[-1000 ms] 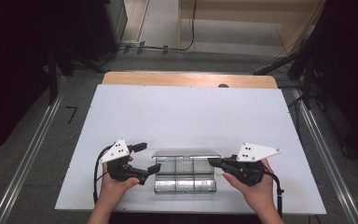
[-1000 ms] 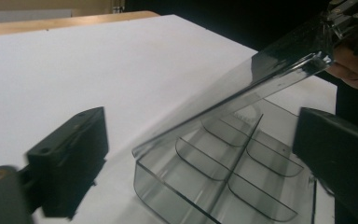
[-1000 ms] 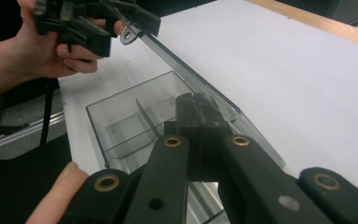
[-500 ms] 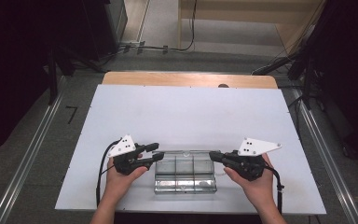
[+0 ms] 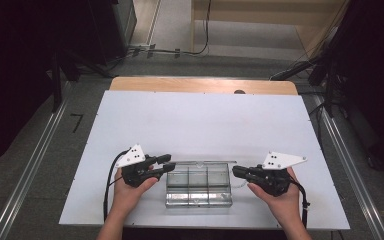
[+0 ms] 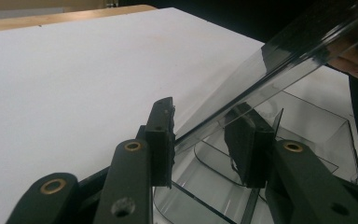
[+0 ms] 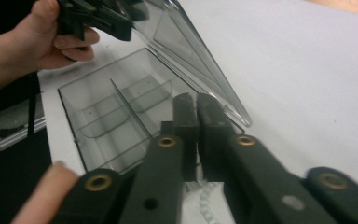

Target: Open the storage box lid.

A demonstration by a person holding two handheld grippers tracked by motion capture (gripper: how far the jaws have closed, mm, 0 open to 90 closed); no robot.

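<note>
At the table's (image 5: 200, 115) near edge, the left gripper (image 5: 166, 165), jaws just closing, clamps the raised lid (image 6: 279, 70) of the clear plastic box (image 5: 198, 184). Right gripper (image 5: 237, 171), at the box's right end, stands barely parted, grasping nothing.

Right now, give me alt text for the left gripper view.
The left gripper has its two black jaws around the raised lid of a clear plastic box with dividers, on a white table.
</note>
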